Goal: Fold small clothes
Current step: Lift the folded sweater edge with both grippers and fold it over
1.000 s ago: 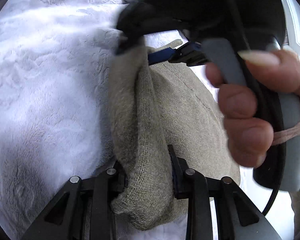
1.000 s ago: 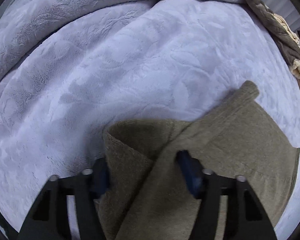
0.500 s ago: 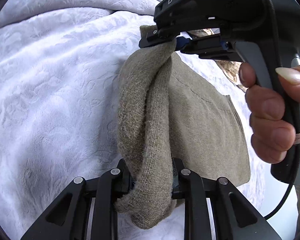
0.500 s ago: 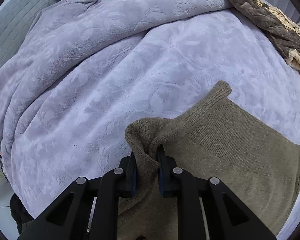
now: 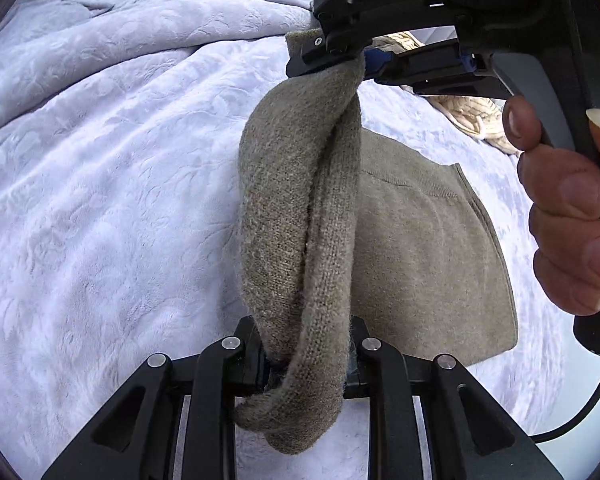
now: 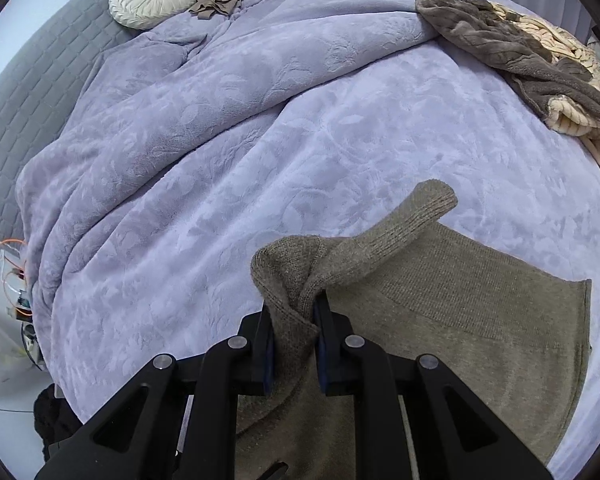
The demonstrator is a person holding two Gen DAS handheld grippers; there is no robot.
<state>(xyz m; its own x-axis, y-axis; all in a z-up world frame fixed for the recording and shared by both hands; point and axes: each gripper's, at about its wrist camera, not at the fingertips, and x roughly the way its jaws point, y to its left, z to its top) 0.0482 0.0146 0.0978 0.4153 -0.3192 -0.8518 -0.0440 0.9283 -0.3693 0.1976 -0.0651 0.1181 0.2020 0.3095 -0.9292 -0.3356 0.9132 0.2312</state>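
The olive knit sweater [image 5: 420, 240] lay partly on the lavender blanket [image 5: 100, 200], one edge gathered into a thick roll and raised clear of the bed between the two grippers. The left gripper [image 5: 308, 360] was clamped on the near end of that roll; the right gripper [image 6: 294, 336] had just closed its jaws and its pads pinched a bunched fold beside the cuffed sleeve [image 6: 420, 208] — that sleeve stuck out loose past the grip. A person's hand [image 5: 568, 208] held the right tool's handle. The likely trouble: with the edge rolled rather than flat, laying it over could trap a twist, and the free sleeve might flop outside the fold. A brown throw [image 6: 500, 48] lay well apart at the blanket's far edge.
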